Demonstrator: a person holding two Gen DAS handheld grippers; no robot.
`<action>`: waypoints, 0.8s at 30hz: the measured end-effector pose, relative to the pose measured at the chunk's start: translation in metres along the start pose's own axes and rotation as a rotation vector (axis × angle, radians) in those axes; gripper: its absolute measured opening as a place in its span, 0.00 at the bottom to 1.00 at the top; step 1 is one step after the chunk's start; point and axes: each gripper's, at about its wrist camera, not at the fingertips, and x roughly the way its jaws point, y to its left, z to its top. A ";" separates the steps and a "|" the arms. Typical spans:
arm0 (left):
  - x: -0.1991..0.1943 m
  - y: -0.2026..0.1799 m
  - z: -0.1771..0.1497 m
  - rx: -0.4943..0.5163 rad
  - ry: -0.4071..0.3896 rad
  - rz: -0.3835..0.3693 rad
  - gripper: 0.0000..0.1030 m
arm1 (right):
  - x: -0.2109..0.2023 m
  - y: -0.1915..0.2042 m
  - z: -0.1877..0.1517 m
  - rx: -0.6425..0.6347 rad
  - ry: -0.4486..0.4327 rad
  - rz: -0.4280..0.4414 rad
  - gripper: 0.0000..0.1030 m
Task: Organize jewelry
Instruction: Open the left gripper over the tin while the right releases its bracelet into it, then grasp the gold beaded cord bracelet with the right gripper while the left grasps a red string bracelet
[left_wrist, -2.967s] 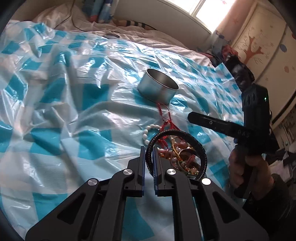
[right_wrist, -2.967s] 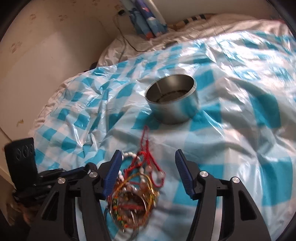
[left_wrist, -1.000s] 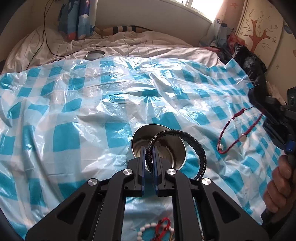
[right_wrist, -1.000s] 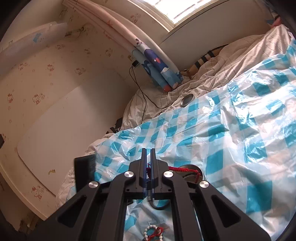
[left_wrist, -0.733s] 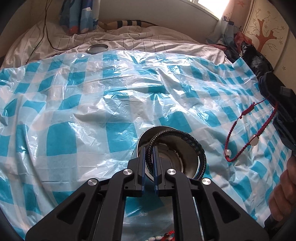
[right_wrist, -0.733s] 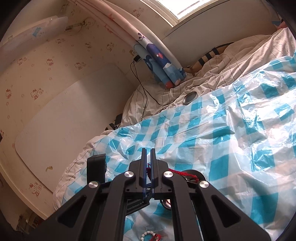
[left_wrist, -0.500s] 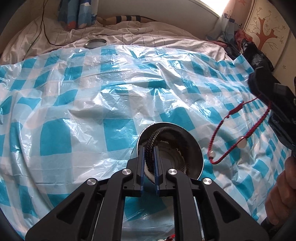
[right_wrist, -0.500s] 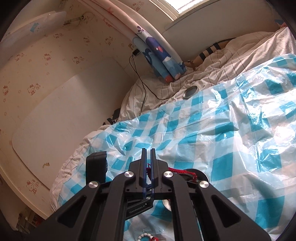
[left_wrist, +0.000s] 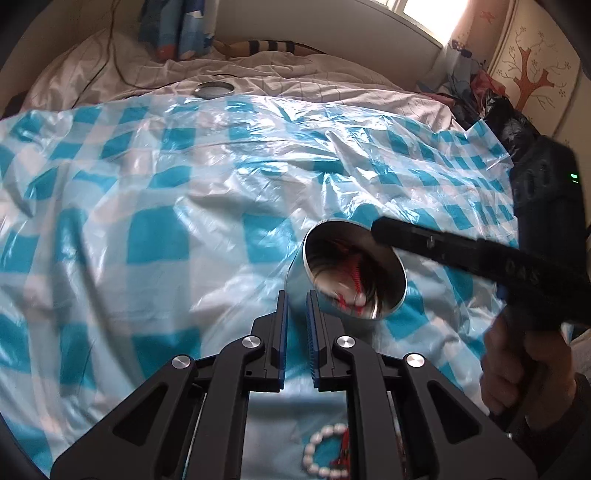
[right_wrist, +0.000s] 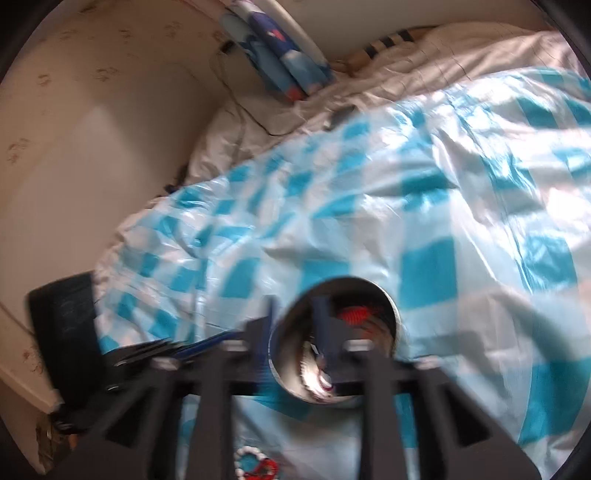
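A round metal tin (left_wrist: 351, 273) stands on the blue-checked plastic sheet, also in the right wrist view (right_wrist: 336, 332). A red cord bracelet (left_wrist: 352, 267) lies inside it; the view into the tin is blurred. My left gripper (left_wrist: 295, 302) is just in front of the tin, empty, jaws a narrow gap apart. My right gripper (right_wrist: 293, 314) is open over the tin's near rim, empty; its finger (left_wrist: 436, 242) reaches over the rim from the right. A white bead bracelet (left_wrist: 323, 458) and red cord lie below my left gripper.
The checked sheet (left_wrist: 147, 221) covers a bed with a white striped sheet behind. A round metal lid (left_wrist: 214, 89) lies at the back. A cable and blue patterned curtain (right_wrist: 277, 48) are at the head end. A black bag (left_wrist: 509, 122) sits far right.
My left gripper let the black braided bracelet go at the tin and now stands slightly open and empty. My right gripper came over the tin, opened and dropped the red cord bracelet inside.
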 end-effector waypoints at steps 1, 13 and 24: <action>-0.004 0.003 -0.007 -0.011 -0.001 0.001 0.12 | -0.003 0.000 0.000 -0.001 -0.005 0.002 0.40; -0.038 0.005 -0.088 -0.057 0.029 -0.052 0.25 | -0.099 -0.008 -0.080 0.047 -0.027 -0.026 0.49; -0.064 -0.010 -0.119 0.000 0.045 -0.020 0.43 | -0.086 0.024 -0.144 -0.088 0.106 -0.093 0.49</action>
